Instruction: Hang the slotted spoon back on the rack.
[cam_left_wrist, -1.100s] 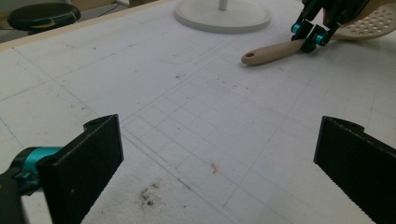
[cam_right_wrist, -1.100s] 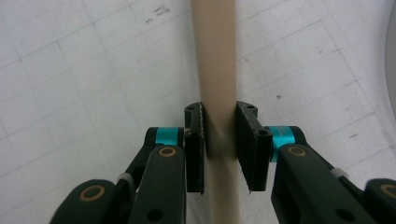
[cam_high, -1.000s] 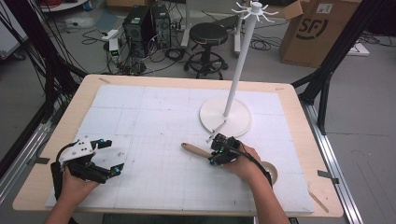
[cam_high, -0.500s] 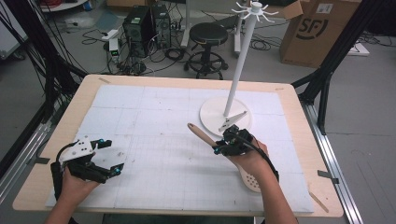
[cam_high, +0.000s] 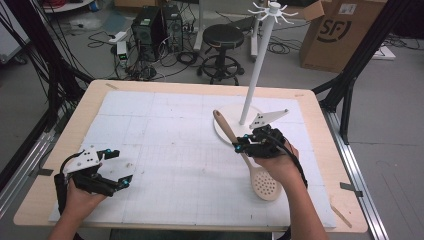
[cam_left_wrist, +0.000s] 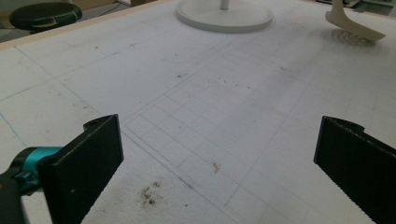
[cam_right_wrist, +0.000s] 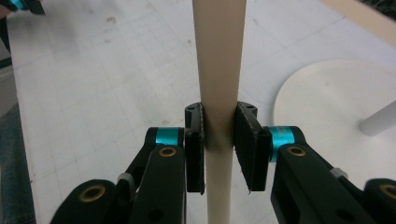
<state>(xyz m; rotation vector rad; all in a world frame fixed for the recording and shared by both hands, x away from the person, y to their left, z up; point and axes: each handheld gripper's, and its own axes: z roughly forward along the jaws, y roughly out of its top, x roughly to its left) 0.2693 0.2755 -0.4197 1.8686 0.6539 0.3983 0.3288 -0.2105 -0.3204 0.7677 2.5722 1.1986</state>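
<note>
So the right gripper (cam_high: 243, 145) was clamped tight on the handle of a wooden slotted spoon (cam_high: 244, 157), both pads (cam_right_wrist: 195, 149) pressed flat against the shaft. The perforated bowl end sat toward the person, the handle tip reaching over the round base of the white hook stand (cam_high: 250, 95). Over at the near left corner of the table (cam_high: 60, 145), the left gripper (cam_high: 122, 167) rested with its jaws spread wide, gripping nothing.
</note>
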